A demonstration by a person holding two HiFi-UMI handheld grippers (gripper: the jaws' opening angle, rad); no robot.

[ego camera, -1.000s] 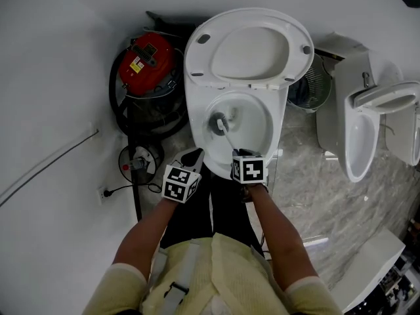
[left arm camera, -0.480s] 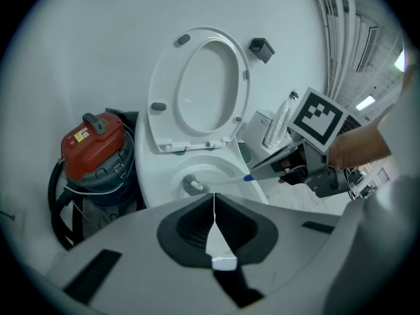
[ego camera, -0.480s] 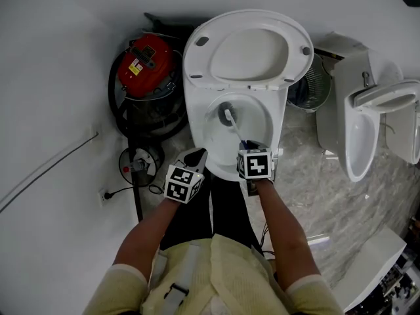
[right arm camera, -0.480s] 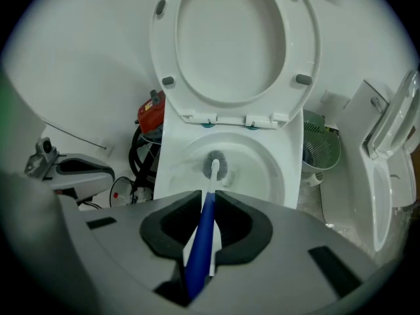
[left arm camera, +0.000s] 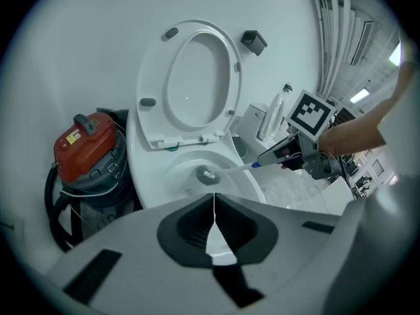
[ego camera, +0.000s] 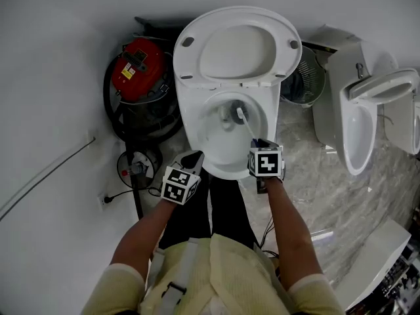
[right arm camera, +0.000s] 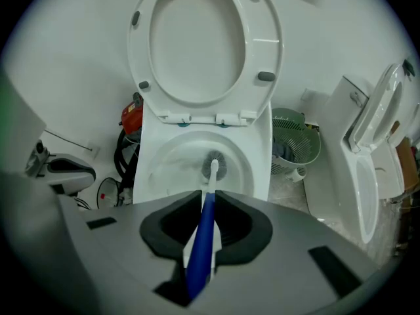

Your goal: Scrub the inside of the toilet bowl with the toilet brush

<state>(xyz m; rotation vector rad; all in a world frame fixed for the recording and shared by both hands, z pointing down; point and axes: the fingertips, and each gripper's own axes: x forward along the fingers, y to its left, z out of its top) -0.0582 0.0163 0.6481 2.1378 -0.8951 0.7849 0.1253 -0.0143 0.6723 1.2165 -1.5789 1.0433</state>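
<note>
Two hand-held grippers hang at the near rim of a white ceramic toilet bowl, whose oval seat and lid stand raised against the wall. The right gripper is clamped on the blue part of a blue-and-white toilet brush. The shaft slants down into the bowl, and the grey bristle head sits low inside the basin, toward the back. The left gripper has its jaws pressed together with nothing between them. It is held just off the bowl's front left edge, apart from the brush. A red canister vacuum cleaner with a black hose stands left of the toilet. A green wire basket sits to the right, between the toilet and another white ceramic fixture.
</note>
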